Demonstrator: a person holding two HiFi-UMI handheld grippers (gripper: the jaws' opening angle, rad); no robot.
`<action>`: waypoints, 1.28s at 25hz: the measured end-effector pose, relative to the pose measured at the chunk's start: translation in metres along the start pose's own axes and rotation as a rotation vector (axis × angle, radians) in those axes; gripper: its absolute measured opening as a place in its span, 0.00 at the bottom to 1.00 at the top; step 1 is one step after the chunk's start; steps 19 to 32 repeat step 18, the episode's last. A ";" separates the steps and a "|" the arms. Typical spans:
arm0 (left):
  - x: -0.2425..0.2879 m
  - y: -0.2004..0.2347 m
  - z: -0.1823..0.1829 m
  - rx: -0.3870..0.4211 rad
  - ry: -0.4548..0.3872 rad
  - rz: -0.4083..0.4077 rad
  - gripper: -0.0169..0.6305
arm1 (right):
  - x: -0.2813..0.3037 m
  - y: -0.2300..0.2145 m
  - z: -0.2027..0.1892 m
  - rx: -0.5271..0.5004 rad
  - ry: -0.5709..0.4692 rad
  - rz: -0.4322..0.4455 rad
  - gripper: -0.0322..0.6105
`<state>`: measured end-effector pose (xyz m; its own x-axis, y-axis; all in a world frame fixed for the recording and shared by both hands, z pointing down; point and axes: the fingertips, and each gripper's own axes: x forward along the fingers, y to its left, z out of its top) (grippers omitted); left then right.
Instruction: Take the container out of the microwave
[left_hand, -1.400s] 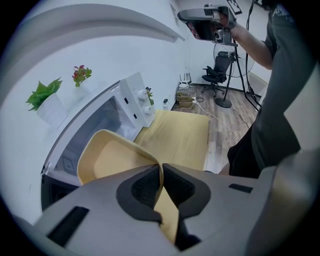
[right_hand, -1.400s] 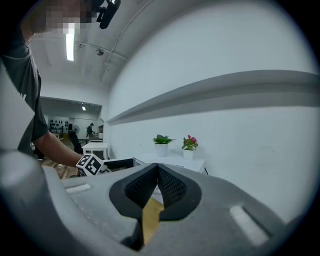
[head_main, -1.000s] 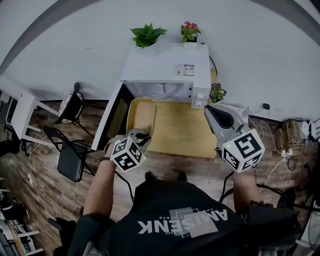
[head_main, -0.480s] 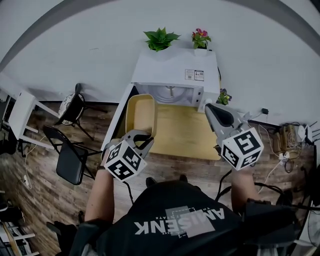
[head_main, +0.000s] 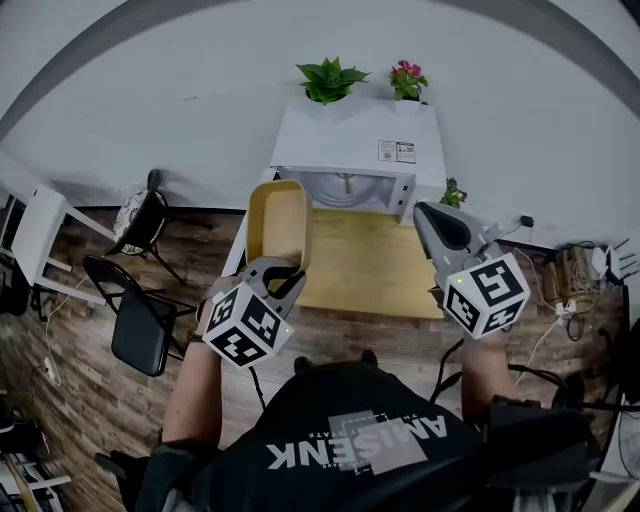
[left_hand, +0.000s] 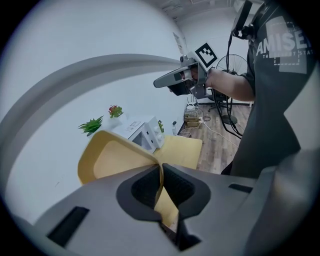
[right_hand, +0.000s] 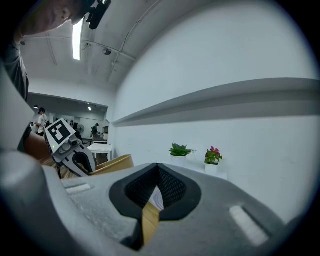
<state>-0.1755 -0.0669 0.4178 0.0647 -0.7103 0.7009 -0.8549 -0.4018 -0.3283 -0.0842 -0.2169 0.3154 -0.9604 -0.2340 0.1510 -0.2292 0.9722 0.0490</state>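
Observation:
A shallow yellow container (head_main: 280, 222) hangs in the air in front of the white microwave (head_main: 355, 140), whose cavity stands open. My left gripper (head_main: 283, 272) is shut on the container's near rim; in the left gripper view the rim (left_hand: 115, 157) runs between the two pads of that gripper (left_hand: 161, 175). My right gripper (head_main: 432, 212) is shut with nothing in it, held level over the wooden table (head_main: 370, 265) near the microwave's right front corner. In the right gripper view its closed jaws (right_hand: 157, 172) face the wall, with the left gripper (right_hand: 82, 162) and the container at the left.
Two potted plants (head_main: 330, 78) (head_main: 407, 77) stand behind the microwave, a smaller one (head_main: 452, 192) at its right. A black chair (head_main: 140, 320) stands on the floor at the left. Cables and a power strip (head_main: 570, 270) lie at the right.
My left gripper has risen with the container, which now hangs higher and clear of the table. The right gripper has shifted a little sideways and stays shut.

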 end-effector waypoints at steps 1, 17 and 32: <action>-0.001 0.001 0.001 -0.006 -0.012 0.003 0.05 | 0.001 0.001 0.000 -0.006 0.002 -0.001 0.06; -0.001 0.014 -0.005 -0.064 -0.031 0.020 0.05 | 0.004 0.009 -0.003 -0.027 0.026 0.001 0.06; 0.000 0.013 -0.005 -0.062 -0.026 0.019 0.05 | 0.003 0.009 -0.004 -0.028 0.028 0.001 0.06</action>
